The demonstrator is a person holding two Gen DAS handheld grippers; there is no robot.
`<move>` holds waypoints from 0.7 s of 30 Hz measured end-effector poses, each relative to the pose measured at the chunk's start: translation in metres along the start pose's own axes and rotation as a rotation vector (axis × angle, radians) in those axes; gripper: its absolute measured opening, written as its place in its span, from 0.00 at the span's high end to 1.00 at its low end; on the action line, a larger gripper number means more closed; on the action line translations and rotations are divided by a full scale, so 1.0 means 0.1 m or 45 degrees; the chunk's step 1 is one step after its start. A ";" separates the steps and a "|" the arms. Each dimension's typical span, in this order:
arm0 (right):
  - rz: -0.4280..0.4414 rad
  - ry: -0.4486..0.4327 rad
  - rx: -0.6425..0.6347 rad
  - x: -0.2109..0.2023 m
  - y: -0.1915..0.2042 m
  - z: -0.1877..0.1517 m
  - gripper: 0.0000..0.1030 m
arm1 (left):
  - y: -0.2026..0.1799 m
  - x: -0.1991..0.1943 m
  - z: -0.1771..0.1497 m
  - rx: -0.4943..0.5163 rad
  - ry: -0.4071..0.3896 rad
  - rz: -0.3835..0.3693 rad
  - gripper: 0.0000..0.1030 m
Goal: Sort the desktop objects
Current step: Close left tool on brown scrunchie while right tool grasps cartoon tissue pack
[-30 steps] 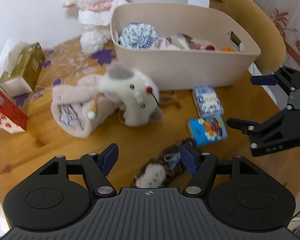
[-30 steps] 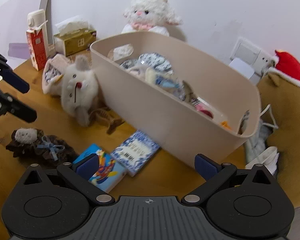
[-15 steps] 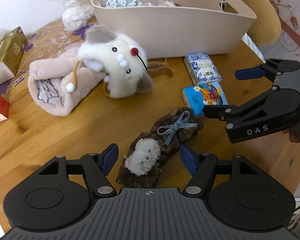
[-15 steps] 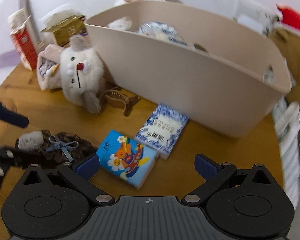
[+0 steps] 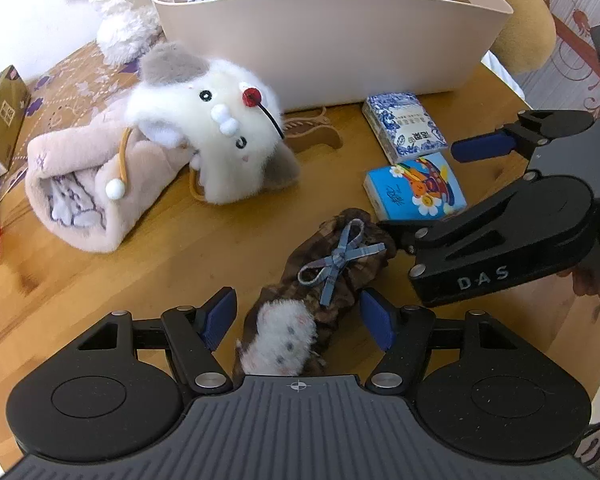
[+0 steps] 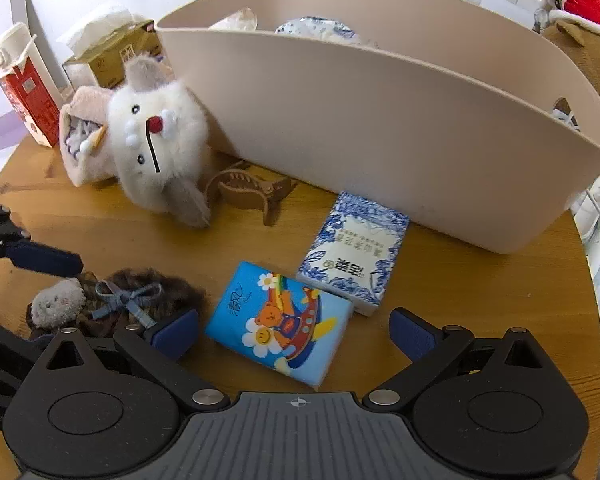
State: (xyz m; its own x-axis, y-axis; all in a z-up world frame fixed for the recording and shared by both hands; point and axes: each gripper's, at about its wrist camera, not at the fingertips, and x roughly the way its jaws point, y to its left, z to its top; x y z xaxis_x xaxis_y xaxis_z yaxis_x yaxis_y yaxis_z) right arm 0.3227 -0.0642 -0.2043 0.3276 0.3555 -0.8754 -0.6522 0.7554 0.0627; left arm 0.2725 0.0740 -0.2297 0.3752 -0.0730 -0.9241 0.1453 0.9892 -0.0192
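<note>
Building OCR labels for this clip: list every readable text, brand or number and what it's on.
"D·A·S": side of the right gripper, raised letters.
"洁柔": blue-and-white tissue pack; the smaller lines above it are too small to read.
"清风": blue cartoon tissue pack, cursive script, my best reading.
Gold tissue box: emblem only, print blurred.
Red carton: print unreadable.

Brown bow-tied scrunchie [image 5: 332, 276] flat on table [image 5: 140, 272]

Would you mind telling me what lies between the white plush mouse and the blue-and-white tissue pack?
A brown hair claw clip lies on the wooden table between the white plush mouse and the blue-and-white tissue pack; the right wrist view shows it best.
</note>
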 end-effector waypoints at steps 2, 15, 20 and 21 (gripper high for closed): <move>-0.020 0.015 0.001 0.04 0.02 0.00 0.00 | 0.02 0.01 0.01 -0.004 -0.005 -0.013 0.33; -0.040 0.000 0.017 0.06 0.03 -0.04 0.08 | 0.20 0.03 -0.01 -0.037 -0.026 -0.048 0.60; -0.051 -0.006 -0.008 0.04 0.03 0.00 0.26 | 0.24 0.02 -0.01 -0.068 -0.018 -0.057 0.65; -0.048 -0.003 -0.009 0.04 0.03 0.01 0.26 | 0.24 0.02 -0.01 -0.072 -0.020 -0.045 0.65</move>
State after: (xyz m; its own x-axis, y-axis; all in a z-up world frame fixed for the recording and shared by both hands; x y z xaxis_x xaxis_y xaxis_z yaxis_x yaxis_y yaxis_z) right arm 0.3227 -0.0605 -0.2068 0.3534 0.3281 -0.8760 -0.6440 0.7645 0.0265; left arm 0.2758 0.0980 -0.2323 0.3853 -0.1094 -0.9163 0.1072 0.9915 -0.0733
